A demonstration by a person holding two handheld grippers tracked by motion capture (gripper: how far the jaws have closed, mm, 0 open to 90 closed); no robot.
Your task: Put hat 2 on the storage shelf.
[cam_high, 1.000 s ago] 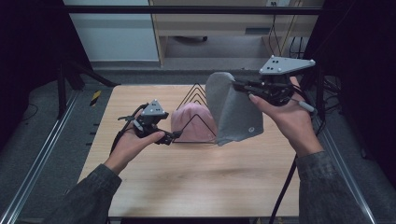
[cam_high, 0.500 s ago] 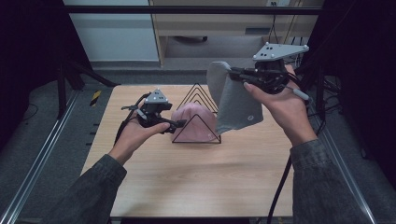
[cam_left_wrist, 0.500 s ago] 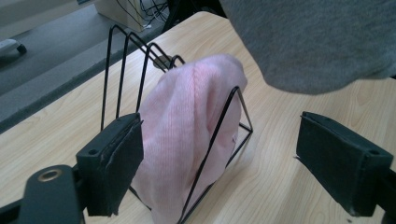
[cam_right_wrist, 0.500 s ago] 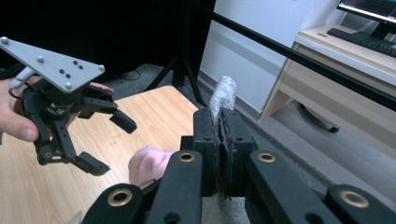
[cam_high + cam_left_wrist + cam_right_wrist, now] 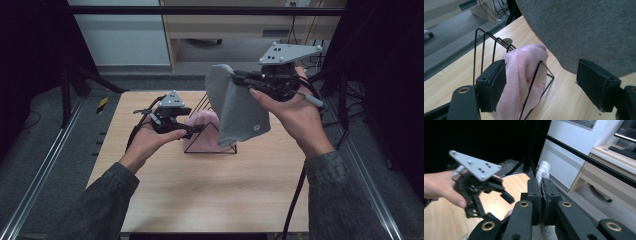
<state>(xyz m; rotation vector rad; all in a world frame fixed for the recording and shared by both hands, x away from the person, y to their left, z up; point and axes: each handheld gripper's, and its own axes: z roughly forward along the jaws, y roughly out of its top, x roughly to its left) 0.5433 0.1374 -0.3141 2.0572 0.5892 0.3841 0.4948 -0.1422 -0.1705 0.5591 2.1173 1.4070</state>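
Nearest the camera in the high view, two grey-sleeved forearms are reaching forward over the pale wooden table. The left gripper is hovering low over the table, its black jaws standing apart with nothing pressed between them; they have just been closing a little. In the left gripper view one pad is sitting just beside the soft pink knitted cloth, which is draped inside the black wire rack of triangular frames, while the other pad is standing clear above bare wood. The rack is resting near the middle of the table, with the pink cloth bulging through its front triangle. Farther back and higher, the right gripper is clamping the top edge of a grey felt-like fabric piece, which is hanging in the air above and just right of the rack. In the right gripper view its jaws are pressing tight together on a strip of that grey fabric.
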